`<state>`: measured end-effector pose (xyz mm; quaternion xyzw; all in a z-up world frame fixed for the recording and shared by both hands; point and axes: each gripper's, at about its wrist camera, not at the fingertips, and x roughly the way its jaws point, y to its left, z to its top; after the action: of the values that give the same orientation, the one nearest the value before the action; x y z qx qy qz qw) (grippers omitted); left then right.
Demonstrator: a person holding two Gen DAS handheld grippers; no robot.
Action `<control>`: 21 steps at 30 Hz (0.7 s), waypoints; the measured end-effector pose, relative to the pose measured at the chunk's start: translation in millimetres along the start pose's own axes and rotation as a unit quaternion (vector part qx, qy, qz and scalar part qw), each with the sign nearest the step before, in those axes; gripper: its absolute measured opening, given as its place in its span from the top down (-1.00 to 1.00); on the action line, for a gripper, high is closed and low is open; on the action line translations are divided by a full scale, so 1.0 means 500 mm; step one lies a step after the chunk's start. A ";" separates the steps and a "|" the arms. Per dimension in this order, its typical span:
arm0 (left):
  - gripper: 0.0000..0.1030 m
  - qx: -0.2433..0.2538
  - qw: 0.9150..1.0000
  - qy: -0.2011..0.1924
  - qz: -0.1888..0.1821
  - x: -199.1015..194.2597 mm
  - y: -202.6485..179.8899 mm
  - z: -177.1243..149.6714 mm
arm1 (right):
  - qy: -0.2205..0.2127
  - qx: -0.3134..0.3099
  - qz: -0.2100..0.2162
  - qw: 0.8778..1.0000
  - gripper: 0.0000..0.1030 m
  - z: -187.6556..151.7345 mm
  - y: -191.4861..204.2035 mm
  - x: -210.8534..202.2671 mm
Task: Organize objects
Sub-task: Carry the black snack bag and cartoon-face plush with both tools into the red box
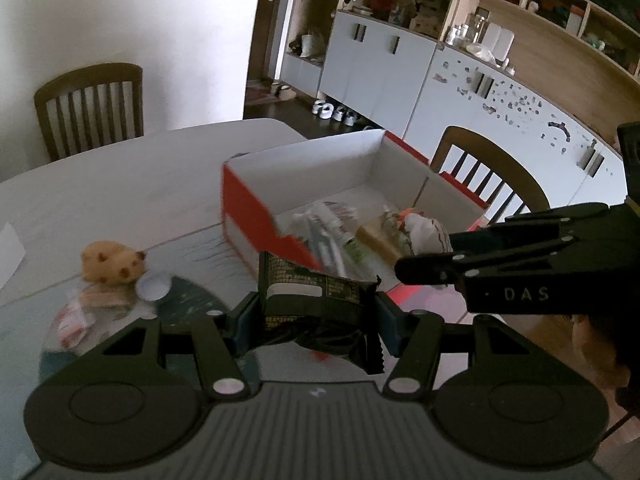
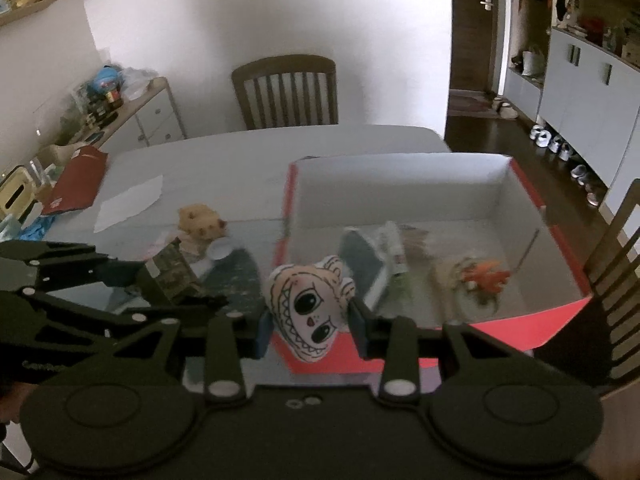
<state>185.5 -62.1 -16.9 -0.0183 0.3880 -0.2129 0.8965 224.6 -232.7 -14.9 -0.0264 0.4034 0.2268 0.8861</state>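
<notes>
A red cardboard box point(image 1: 240, 208) with a white inside stands on the table and holds several small items; it also shows in the right wrist view point(image 2: 560, 252). My left gripper point(image 1: 316, 316) is shut on a dark snack packet point(image 1: 308, 292) held above the table near the box's front corner. My right gripper point(image 2: 310, 326) is shut on a white cartoon-face doll point(image 2: 308, 308) over the box's near wall. The right gripper also shows in the left wrist view point(image 1: 424, 268), the left gripper in the right wrist view point(image 2: 168, 276).
A tan spotted plush point(image 1: 112, 262), a white cap point(image 1: 153, 285) and small wrappers point(image 1: 74, 320) lie on the table left of the box. A white sheet point(image 2: 128, 202) and a red folder point(image 2: 76, 184) lie further left. Wooden chairs point(image 2: 286, 92) stand at the table's far side and right point(image 1: 488, 176).
</notes>
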 end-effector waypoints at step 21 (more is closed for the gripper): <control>-0.16 0.027 0.999 0.043 0.014 0.194 -0.130 0.084 | 0.002 0.011 -0.028 1.000 0.26 0.050 -0.212 0.052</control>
<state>250.0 -165.2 -41.6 0.0202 0.4209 -0.2116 0.8818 302.2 -312.0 -31.4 -0.0288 0.4068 0.1972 0.8915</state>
